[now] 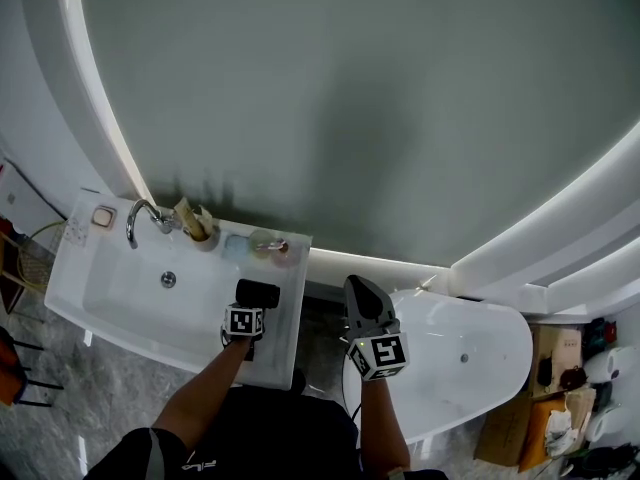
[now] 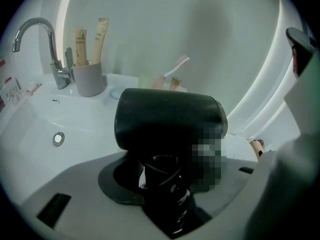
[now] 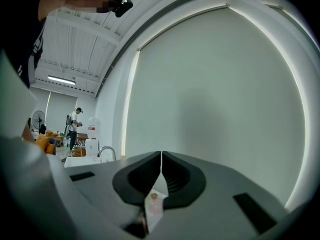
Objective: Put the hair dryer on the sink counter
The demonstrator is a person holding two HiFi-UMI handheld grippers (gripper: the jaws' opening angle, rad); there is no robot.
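Observation:
The black hair dryer point(image 1: 258, 293) hangs just over the right-hand flat part of the white sink counter point(image 1: 281, 320). My left gripper point(image 1: 252, 308) is shut on its handle. In the left gripper view the dryer's barrel point(image 2: 170, 120) lies crosswise above the jaws. The handle with its coiled cord sits between the jaws of the left gripper point(image 2: 162, 180). My right gripper point(image 1: 362, 293) is held level to the right of the counter. The jaws of the right gripper point(image 3: 160, 170) meet with nothing between them.
A chrome faucet point(image 1: 140, 218) and a grey cup of tubes point(image 1: 200, 230) stand at the back of the basin point(image 1: 150, 288). Small toiletries and a pink toothbrush point(image 2: 175, 66) lie at the counter's back right. A white bathtub point(image 1: 470, 358) lies to the right.

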